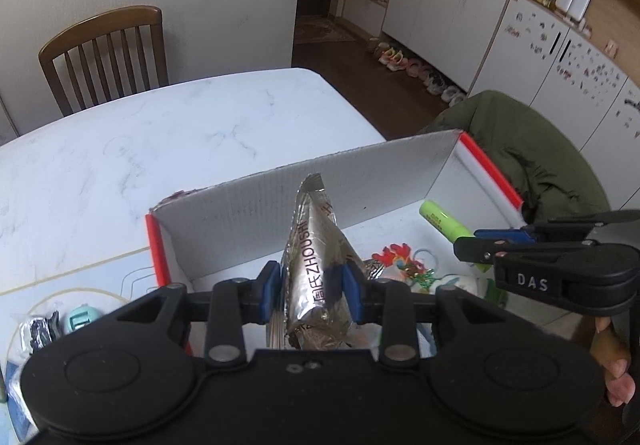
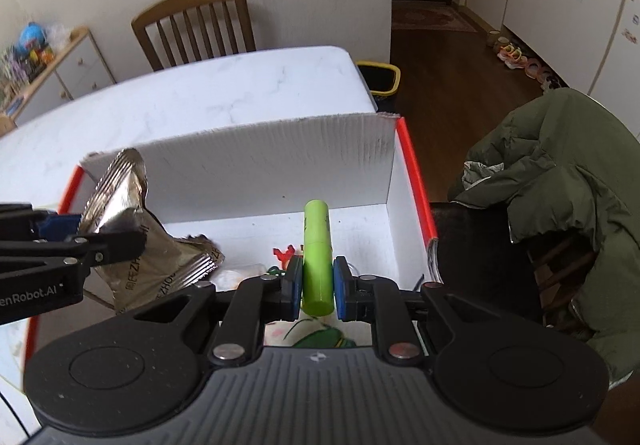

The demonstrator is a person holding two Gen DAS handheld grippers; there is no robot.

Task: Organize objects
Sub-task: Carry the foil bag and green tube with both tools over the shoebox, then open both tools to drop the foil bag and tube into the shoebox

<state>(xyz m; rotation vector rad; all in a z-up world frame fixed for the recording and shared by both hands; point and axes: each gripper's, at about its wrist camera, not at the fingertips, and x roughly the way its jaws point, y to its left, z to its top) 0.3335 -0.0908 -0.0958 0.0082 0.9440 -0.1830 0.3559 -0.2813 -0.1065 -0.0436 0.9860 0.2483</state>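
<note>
A white cardboard box (image 1: 280, 201) with red edges sits on the marble table, also seen as the box (image 2: 280, 161) in the right wrist view. My left gripper (image 1: 312, 285) is shut on a silver foil snack packet (image 1: 316, 257), held over the box; the same packet (image 2: 132, 229) shows at the left of the right wrist view. My right gripper (image 2: 316, 285) is shut on a green cylindrical battery (image 2: 317, 249), above the box's right part. From the left wrist view the battery (image 1: 442, 221) pokes out of the right gripper (image 1: 480, 241).
Inside the box lie a red-and-green trinket (image 1: 400, 261) and white items. A teal object (image 1: 82, 319) and a dark wrapper (image 1: 40, 329) lie on the table to the left. Wooden chair (image 1: 108, 53) stands behind the table; a green jacket (image 2: 560, 181) hangs on a chair at right.
</note>
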